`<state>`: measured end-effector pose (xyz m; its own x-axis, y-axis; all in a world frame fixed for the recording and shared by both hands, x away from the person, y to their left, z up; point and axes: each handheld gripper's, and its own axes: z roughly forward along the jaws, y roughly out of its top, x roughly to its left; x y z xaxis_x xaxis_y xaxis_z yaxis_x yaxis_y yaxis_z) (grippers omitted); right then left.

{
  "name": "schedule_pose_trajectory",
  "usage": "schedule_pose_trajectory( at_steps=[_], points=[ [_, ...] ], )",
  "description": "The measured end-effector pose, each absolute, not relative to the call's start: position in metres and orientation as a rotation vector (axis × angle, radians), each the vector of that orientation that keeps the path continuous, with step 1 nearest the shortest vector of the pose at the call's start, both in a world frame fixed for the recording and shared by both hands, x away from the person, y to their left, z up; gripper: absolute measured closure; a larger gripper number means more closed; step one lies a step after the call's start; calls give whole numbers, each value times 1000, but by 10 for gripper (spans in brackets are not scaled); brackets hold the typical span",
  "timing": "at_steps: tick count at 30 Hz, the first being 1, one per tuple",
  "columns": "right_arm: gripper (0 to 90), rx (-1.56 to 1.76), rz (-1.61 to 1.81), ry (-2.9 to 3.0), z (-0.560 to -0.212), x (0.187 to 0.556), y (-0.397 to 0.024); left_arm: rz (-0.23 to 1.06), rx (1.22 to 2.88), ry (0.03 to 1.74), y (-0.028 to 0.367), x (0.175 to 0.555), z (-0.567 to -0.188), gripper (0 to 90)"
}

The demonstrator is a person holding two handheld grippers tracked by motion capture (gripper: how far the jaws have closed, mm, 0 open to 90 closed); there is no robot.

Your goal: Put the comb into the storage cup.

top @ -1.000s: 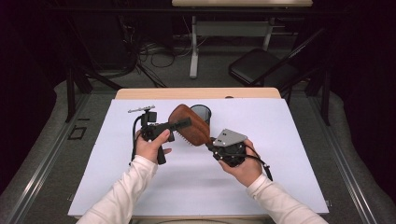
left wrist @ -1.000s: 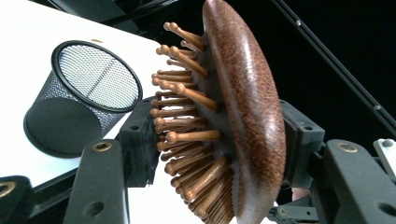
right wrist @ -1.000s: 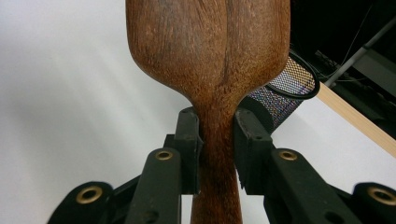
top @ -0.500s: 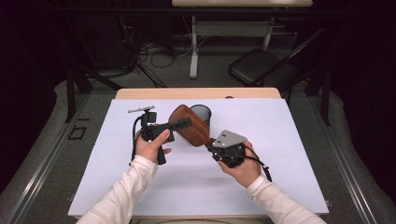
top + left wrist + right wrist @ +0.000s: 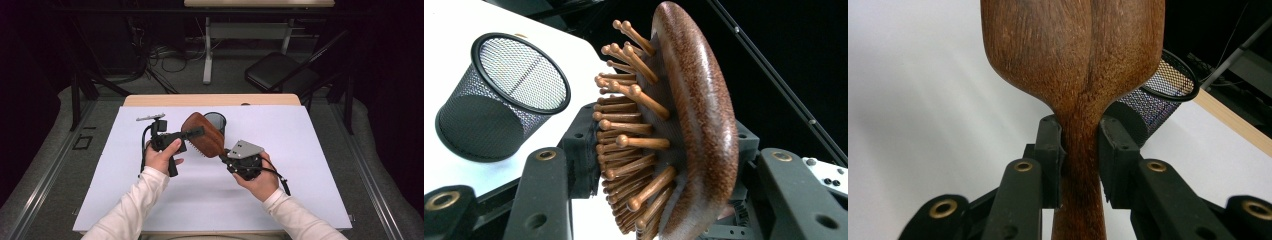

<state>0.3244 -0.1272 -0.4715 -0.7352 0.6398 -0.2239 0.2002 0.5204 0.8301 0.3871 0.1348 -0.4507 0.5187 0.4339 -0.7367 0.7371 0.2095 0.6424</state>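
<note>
White sheeting covers the desk (image 5: pixel 300 165) in a dark room with a folding chair and cables behind it, where a person works two hand-held grippers on a wooden hairbrush (image 5: pixel 202 135). The brush is off the desk and in the air between the two tools, so picking it up looks done; judging by the black mesh cup (image 5: pixel 215 121) just beyond the left gripper's tip, dropping the brush into it is probably what remains.

The right gripper (image 5: pixel 227 153), pointing up and away from the person's right hand (image 5: pixel 257 177), is clamped on the brush's narrow handle, its pads pressing both sides of the neck below the head. The left gripper (image 5: pixel 196 133) reaches sideways from the left hand (image 5: pixel 162 157) toward the brush head. Its jaws have just been closing, with the head between them: one pad sits against the bristle side and the other against the smooth back, apparently gripping. Both forearms, in white sleeves, enter from the near edge with wrists raised.
</note>
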Motion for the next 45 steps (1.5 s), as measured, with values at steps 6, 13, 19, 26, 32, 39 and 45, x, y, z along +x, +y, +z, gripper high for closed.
schedule_pose_trajectory(
  at_steps=[6,13,19,26,32,39,45],
  points=[
    [732,685,1136,2251,-472,324,-128,-292,1415,1092,134,387,-451,489],
    [730,686,1139,2253,-472,325,-128,-306,1410,1102,134,387,-451,498],
    [729,691,1148,2257,-472,325,-129,-330,1400,1124,135,388,-452,502],
    [727,698,1147,2256,-472,325,-129,-349,1389,1133,135,390,-453,505],
    [726,699,1150,2253,-472,326,-129,-365,1382,1143,136,392,-454,506],
    [724,702,1148,2256,-472,326,-128,-363,1379,1145,136,392,-455,507],
    [722,701,1147,2254,-472,326,-128,-361,1381,1146,136,392,-454,507]
  ],
)
